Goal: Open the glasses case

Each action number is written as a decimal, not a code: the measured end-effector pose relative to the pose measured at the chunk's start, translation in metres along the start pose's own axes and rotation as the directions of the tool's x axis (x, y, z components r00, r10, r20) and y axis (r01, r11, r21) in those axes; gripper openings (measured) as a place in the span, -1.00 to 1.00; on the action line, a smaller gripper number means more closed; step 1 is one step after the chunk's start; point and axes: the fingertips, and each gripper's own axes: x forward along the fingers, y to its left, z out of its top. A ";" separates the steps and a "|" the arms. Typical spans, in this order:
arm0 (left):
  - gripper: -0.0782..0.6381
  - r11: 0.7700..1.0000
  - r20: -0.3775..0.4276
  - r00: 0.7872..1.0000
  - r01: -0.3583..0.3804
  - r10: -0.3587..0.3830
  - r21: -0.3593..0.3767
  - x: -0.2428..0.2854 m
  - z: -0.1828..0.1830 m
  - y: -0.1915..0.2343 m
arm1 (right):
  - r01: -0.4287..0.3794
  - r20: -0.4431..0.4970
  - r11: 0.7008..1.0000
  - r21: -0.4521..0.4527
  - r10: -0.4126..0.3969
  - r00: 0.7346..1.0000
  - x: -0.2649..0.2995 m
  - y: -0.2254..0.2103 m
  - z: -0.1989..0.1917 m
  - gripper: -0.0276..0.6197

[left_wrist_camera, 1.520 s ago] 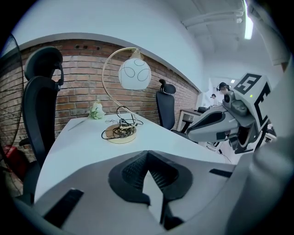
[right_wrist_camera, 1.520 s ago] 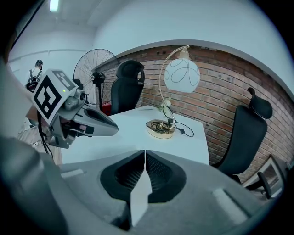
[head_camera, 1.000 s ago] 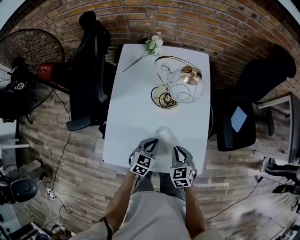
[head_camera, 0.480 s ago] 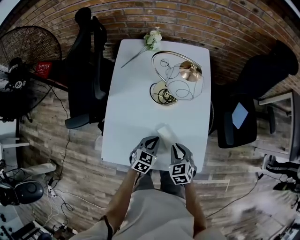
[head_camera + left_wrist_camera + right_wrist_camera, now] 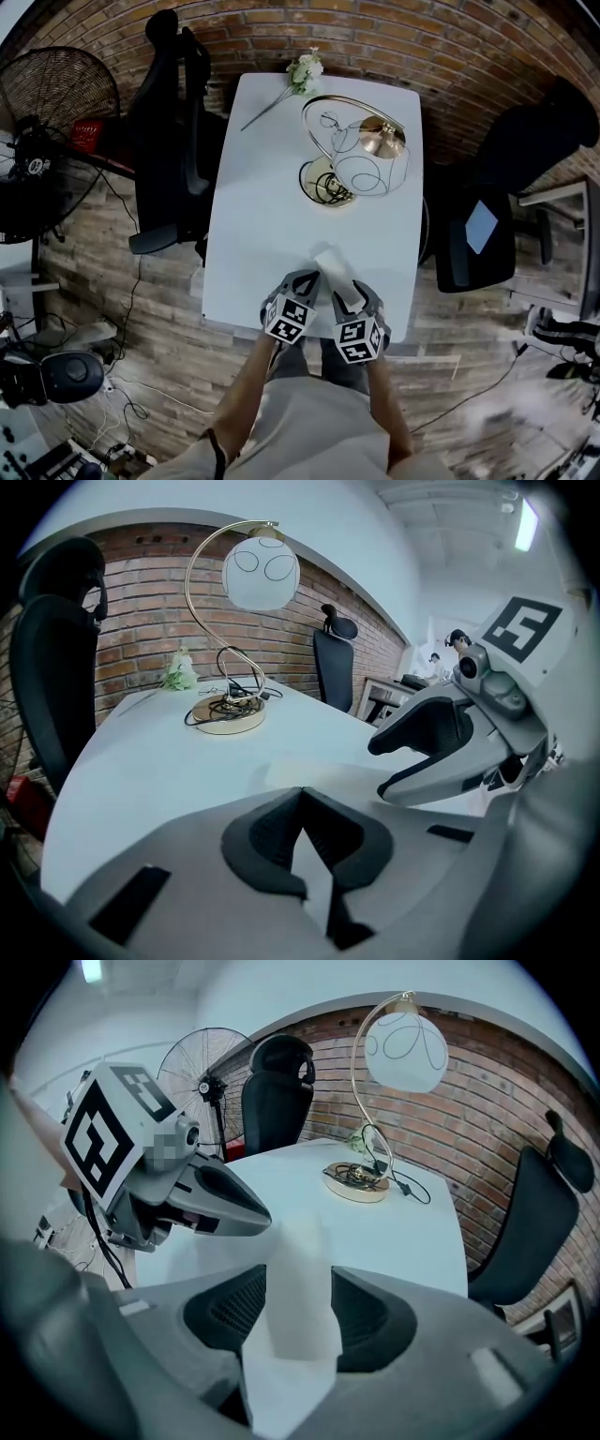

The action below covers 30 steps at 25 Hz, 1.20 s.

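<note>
The white glasses case [image 5: 330, 264] lies on the white table [image 5: 262, 206] near its front edge. In the right gripper view the case [image 5: 298, 1269] runs straight in between my right gripper's [image 5: 298, 1281] pads. Those jaws have just been opening and stand apart, with the case's near end filling the gap between them. My left gripper [image 5: 307, 279] sits just left of the case, its fingertips closed together with nothing in them. In the left gripper view the case [image 5: 309, 769] lies flat just past the closed tips [image 5: 301, 799].
A gold arc lamp [image 5: 352, 155] with a cord stands on the far half of the table, and a white flower [image 5: 302, 75] lies at the far edge. Black office chairs [image 5: 178, 141] stand left and right. A floor fan [image 5: 52, 103] is at the far left.
The right gripper's jaws have spread apart, and the case's near end now shows between them. The left gripper has stayed closed beside the case.
</note>
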 end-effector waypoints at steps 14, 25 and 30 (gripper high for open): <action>-0.78 1.000 -0.015 1.000 0.013 -0.013 0.005 0.005 -0.002 -0.001 | -0.012 -0.091 1.000 -0.014 0.011 0.996 0.019 0.005 -0.013 -0.03; -0.78 1.000 -0.022 1.000 0.018 -0.018 0.002 0.009 -0.004 -0.002 | 0.013 -0.147 0.999 -0.035 -0.018 0.989 0.038 0.004 -0.022 0.09; -0.78 1.000 -0.025 0.999 0.020 -0.020 0.002 0.010 -0.005 -0.002 | 0.010 -0.150 0.999 -0.042 -0.016 0.989 0.039 0.005 -0.022 0.09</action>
